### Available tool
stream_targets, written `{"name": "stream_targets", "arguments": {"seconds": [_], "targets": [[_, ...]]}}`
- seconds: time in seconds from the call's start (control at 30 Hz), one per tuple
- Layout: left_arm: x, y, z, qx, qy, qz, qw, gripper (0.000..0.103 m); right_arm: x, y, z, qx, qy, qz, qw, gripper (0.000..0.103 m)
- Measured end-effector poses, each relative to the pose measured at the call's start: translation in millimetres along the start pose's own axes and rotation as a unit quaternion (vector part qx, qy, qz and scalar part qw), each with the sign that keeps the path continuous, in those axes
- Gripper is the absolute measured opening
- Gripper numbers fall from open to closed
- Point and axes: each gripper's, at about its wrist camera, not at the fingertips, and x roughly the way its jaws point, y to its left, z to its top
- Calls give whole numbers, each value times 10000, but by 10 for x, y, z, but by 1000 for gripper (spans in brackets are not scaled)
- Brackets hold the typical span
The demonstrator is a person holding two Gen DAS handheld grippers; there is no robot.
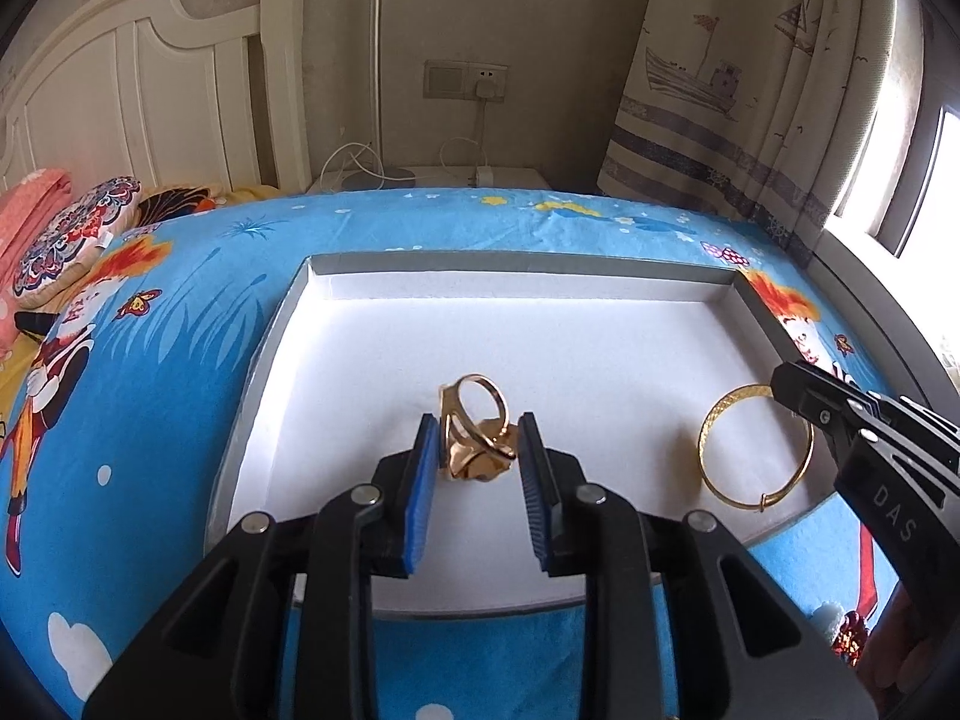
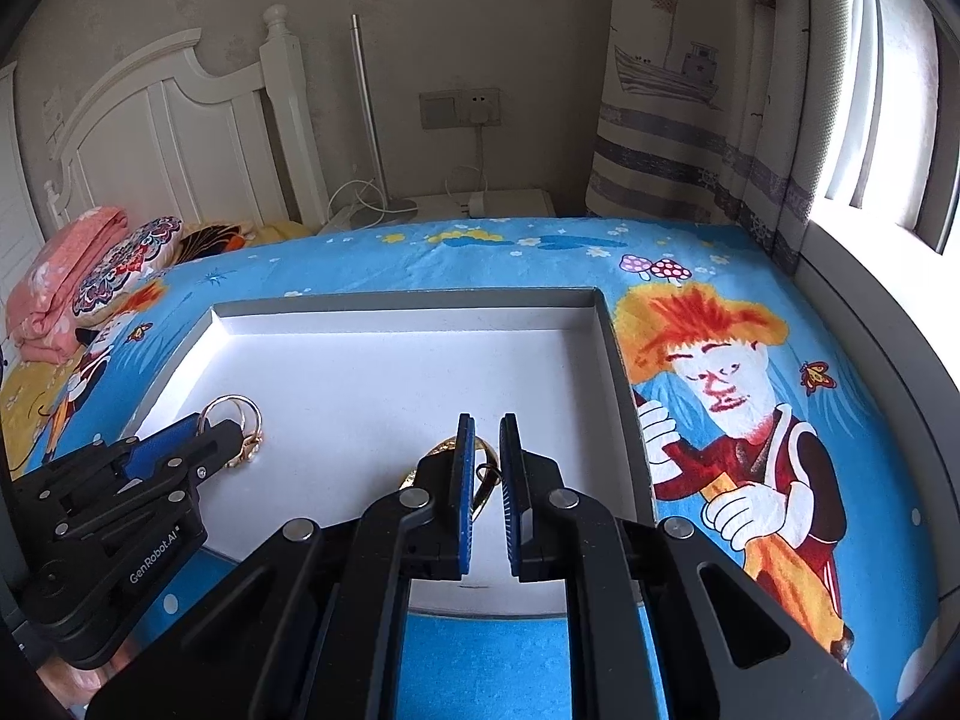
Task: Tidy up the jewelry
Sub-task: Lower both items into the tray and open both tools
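A bed spread with a bright blue cartoon-print sheet (image 1: 372,222) fills the room's foreground, backed by a white headboard (image 1: 150,90), a beige wall with 1 socket panel (image 1: 465,79) and a ship-print curtain (image 1: 720,90) beside a sunlit window. On the sheet lies 1 shallow grey-rimmed tray (image 1: 522,264) with a white floor, its far and right walls showing as low raised edges; most of the floor behind the jewelry is bare white. 2 pieces of gold jewelry sit inside it, well apart. The left gripper (image 1: 477,468) has its blue pads spread to either side of a chunky gold ring (image 1: 477,438), with a gap showing at the right pad, so whether it grips cannot be told. The right gripper (image 2: 482,480) has its jaws narrowed to a slim gap astride the rim of 1 thin gold bangle (image 1: 753,450), which rests on the tray floor near the right wall; whether the pads touch it is unclear. 1 folded pink blanket (image 2: 60,282) and 1 patterned cushion (image 2: 129,267) lie by the headboard
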Motion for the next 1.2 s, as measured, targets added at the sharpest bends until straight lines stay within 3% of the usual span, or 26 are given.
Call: {"name": "stream_targets", "arguments": {"seconds": [0.07,0.1,0.13,0.2,0.4,0.6,0.77,0.83,1.2], "targets": [[-15,-7,-4,3,-10,-25,10000,34,10,-1,-2,5,40,-32,10000,16],[-29,-9,-8,-2,-23,-31,10000,39,5,-3,-6,17,31,-24,10000,27],[-44,-17,-9,1,-33,-28,10000,41,-13,1,-13,19,-3,-32,10000,47],[-73,-36,-7,17,-49,-40,10000,41,-74,10,-18,-9,-128,-101,9999,60],[-158,-91,-20,45,-79,-60,9999,45,-159,9,-24,-11,-143,-78,9999,60],[-308,-146,-76,72,-110,-113,9998,57,-247,-7,-65,11,-129,-73,9999,63],[-475,-168,-141,82,-135,-100,9998,57,-424,-7,-121,34,-205,-87,9997,67],[-551,-174,-185,93,-138,-86,9998,57,-514,-17,-164,37,-256,-100,9996,74],[-1079,17,-674,-140,-196,117,9996,58,-971,-135,-492,99,-370,-26,9993,78]]}}
